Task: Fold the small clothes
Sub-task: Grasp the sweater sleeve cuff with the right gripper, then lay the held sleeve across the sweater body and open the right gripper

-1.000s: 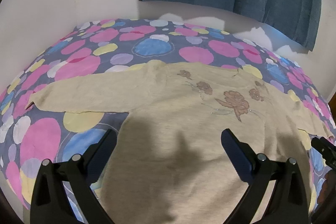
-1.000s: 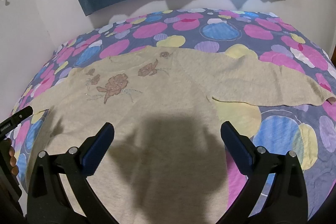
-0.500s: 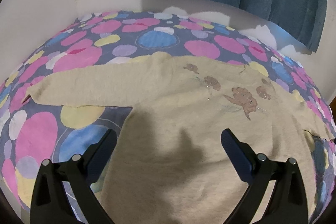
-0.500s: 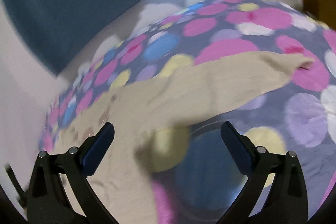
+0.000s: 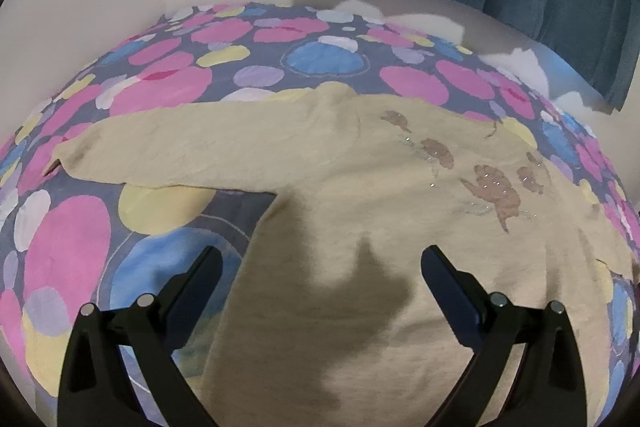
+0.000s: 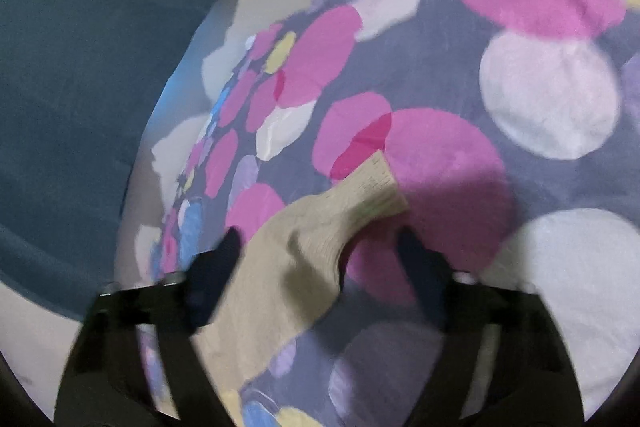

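On the spotted bedsheet (image 6: pixel 460 39), the beige sweater's sleeve cuff (image 6: pixel 376 187) is straddled by the right gripper (image 6: pixel 320 251), whose jaws have just been closing, ungripped; the left gripper (image 5: pixel 322 267) is held wide open, empty.

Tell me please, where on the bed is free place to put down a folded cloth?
In the left wrist view the spotted bedcover is bare below the beige sweater's outstretched sleeve, and also in the strip between the sweater and the wall. The right wrist view shows bare cover beyond the sleeve cuff. The middle is taken.
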The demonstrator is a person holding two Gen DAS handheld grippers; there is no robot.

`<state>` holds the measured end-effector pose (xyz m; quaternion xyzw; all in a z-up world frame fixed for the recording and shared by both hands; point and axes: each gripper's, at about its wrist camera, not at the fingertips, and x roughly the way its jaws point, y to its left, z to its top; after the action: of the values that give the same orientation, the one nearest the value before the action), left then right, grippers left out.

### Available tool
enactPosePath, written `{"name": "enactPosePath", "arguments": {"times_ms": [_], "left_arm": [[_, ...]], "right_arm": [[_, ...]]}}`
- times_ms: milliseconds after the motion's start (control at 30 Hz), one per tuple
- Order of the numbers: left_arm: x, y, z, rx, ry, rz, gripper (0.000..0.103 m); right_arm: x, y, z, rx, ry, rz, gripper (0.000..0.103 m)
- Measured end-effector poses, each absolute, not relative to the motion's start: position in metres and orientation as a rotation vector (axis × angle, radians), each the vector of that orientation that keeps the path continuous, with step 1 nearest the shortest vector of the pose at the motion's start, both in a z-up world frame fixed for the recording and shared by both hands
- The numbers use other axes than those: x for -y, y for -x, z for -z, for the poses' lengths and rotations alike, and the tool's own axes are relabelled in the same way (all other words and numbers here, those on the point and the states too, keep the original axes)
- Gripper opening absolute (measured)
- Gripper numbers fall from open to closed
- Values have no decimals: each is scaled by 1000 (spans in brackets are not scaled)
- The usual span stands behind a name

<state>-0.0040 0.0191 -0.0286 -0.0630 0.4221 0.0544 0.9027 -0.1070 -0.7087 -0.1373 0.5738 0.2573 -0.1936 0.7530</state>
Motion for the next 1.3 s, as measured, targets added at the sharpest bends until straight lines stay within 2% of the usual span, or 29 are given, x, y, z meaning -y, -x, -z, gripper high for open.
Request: {"name": "enactPosePath", "arguments": {"times_ms": [33, 100, 167, 233, 267, 367, 400, 500, 700, 1000, 1167, 1300], "left_arm": [[-19, 4, 30, -876, 127, -116, 99], [-19, 3, 31, -882, 121, -119, 99], [-18, 3, 32, -889, 116, -123, 99], [-16, 2, 33, -901, 111, -120, 99], [-16, 2, 34, -903, 111, -118, 99], [-16, 2, 34, -901, 107, -123, 99], [-16, 2, 34, -901, 103, -127, 99], [-15, 2, 35, -907, 90, -131, 99], [-20, 5, 32, -902, 87, -128, 99], [-47, 14, 23, -881, 73, -146, 99], [-70, 21, 15, -848, 99, -168, 99], [-85, 25, 14, -846, 107, -187, 99]], "right_arm": [[713, 104, 145, -555, -1299, 413, 70], [715, 101, 147, -535, -1312, 410, 60], [719, 96, 150, -515, -1332, 374, 45], [722, 88, 153, -543, -1341, 319, 9], [725, 89, 146, -534, -1299, 327, 5], [730, 104, 122, -472, -1124, 439, 5], [734, 101, 124, -515, -1099, 464, 4], [741, 97, 136, -578, -1118, 475, 4], [703, 87, 85, -501, -1033, 355, 4], [554, 16, -13, -483, -856, -27, 4], [457, -27, -35, -520, -793, -214, 4], [383, -44, -31, -571, -764, -329, 4]]}}
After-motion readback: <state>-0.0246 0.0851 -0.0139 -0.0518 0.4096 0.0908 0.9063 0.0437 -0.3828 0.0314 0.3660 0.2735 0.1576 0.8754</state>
